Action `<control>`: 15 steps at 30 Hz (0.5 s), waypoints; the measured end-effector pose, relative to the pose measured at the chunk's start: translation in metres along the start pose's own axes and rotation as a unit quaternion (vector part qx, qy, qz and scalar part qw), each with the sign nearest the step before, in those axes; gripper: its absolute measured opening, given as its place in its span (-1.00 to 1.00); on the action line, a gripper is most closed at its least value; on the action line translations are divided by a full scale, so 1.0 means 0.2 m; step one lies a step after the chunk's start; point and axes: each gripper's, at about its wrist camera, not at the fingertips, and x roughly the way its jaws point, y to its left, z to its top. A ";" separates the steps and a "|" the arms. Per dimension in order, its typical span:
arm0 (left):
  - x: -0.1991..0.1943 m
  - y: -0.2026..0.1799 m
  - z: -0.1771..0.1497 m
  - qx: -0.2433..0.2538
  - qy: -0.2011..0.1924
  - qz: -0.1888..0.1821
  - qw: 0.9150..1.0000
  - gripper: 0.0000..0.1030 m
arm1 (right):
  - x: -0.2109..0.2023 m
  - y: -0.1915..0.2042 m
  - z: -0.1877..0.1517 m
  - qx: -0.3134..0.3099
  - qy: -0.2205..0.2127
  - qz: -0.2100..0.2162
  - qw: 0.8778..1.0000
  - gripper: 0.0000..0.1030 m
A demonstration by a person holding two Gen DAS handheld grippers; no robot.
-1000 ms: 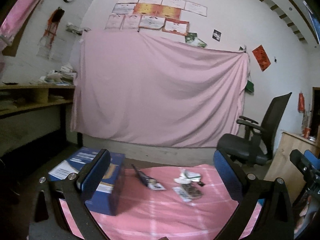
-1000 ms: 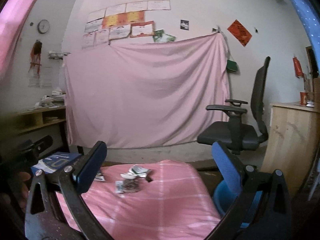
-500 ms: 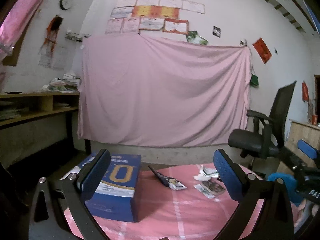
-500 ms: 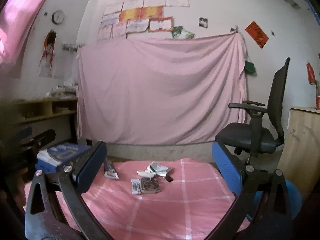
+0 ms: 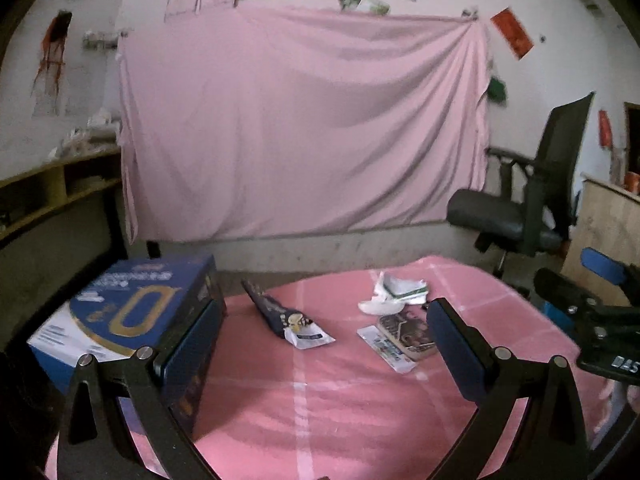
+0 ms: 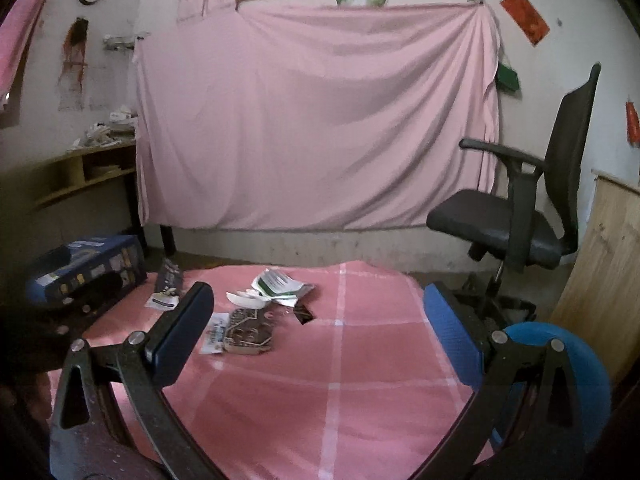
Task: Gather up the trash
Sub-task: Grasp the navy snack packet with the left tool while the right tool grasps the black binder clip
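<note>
Left wrist view shows the left gripper (image 5: 320,344) with fingers spread apart and empty, low in the frame, and the right gripper (image 6: 316,336) is likewise parted and empty. Beyond them, mid-frame on the pink tablecloth (image 5: 360,412), lie the dark snack wrapper (image 5: 286,318), brown packet (image 5: 404,334) and crumpled white wrapper (image 5: 394,294). Nothing looks collected yet; the blue bin (image 6: 576,376) waits at lower right.

Left gripper (image 5: 324,344) and right gripper (image 6: 318,334): black curved frames, silver screws at the joints, and textured blue rectangular finger pads (image 6: 450,334).
</note>
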 end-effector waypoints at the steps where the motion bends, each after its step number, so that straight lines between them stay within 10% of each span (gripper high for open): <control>1: 0.06 0.00 0.01 -0.009 0.019 0.003 1.000 0.96 | 0.03 -0.01 0.01 0.001 0.007 0.002 1.000 1.00; 15: 0.60 0.18 0.01 -0.094 0.178 0.035 0.979 0.56 | 0.69 0.00 -0.04 0.002 0.204 0.057 0.977 0.87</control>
